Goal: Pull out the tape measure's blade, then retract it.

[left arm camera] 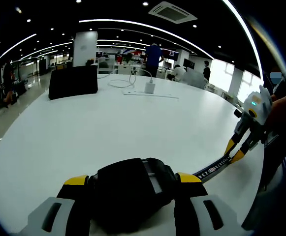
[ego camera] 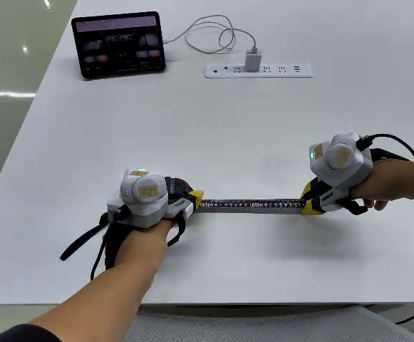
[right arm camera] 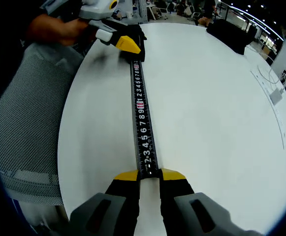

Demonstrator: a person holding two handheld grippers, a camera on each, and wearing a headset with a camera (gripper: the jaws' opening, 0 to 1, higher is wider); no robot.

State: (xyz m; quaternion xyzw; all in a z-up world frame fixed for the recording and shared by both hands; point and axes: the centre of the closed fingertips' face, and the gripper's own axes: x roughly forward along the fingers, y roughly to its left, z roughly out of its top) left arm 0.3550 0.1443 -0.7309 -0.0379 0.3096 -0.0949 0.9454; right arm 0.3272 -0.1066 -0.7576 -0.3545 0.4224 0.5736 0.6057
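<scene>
Both ends held: tape measure case (left arm camera: 133, 191) clamped in left hand-held gripper (ego camera: 191, 204), tip of blade (right arm camera: 142, 113) pinched narrow in right hand-held gripper (right arm camera: 149, 174). Stretches straight ahead of right jaws, long axis gripper to gripper, low along desk (ego camera: 264, 128). To retract, probably ease tip toward case.

Count's in, and it starts with one table (ego camera: 228, 142): on it two grippers, the left gripper (ego camera: 192, 200) and the right gripper (ego camera: 308, 204), and two hands to go with them, a left hand (ego camera: 142, 242) and a right hand (ego camera: 381, 182). Between them, one tape measure (ego camera: 178, 189) and its one blade (ego camera: 249, 205). Further back it's singles all round: one tablet (ego camera: 118, 43), one power strip (ego camera: 259, 70), one charger (ego camera: 253, 57) and one cable (ego camera: 207, 32).
</scene>
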